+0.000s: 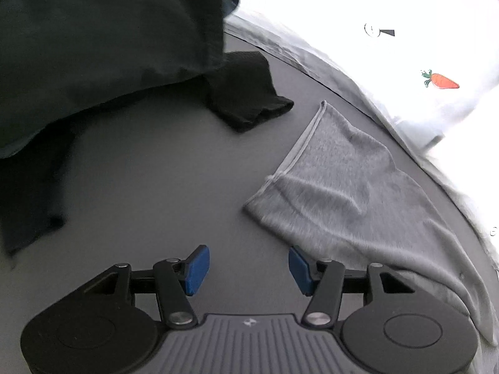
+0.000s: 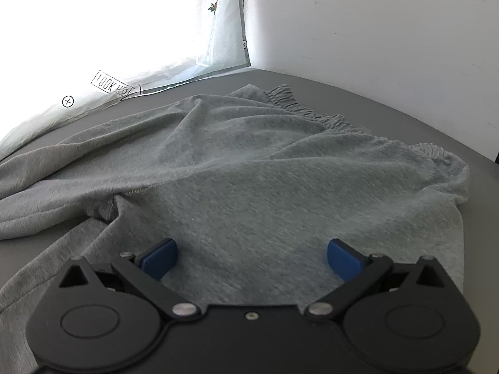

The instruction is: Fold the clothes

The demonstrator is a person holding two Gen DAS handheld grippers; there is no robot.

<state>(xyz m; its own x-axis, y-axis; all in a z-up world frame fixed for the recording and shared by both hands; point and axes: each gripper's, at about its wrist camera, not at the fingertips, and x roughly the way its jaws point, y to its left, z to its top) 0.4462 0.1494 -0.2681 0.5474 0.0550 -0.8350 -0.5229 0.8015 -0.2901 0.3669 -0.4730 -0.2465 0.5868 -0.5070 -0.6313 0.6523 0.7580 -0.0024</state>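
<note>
a: two views, one grey garment [image 2: 249,168]. it lies crumpled on the dark worktop [image 1: 149,168], soft knit, with a fringed edge at the far side.

b: and the tools?

a: the left tool [image 1: 246,268] hangs over bare worktop, jaws partly apart, nothing between them; a hemmed grey corner lies just right of it. the right tool [image 2: 252,258] is spread wide above the cloth, gripping nothing.

b: any differences between views?

a: only the left view shows dark clothes [image 1: 93,46] heaped at left and a carrot print [image 1: 443,81]; only the right shows the white wall [image 2: 374,31].
</note>
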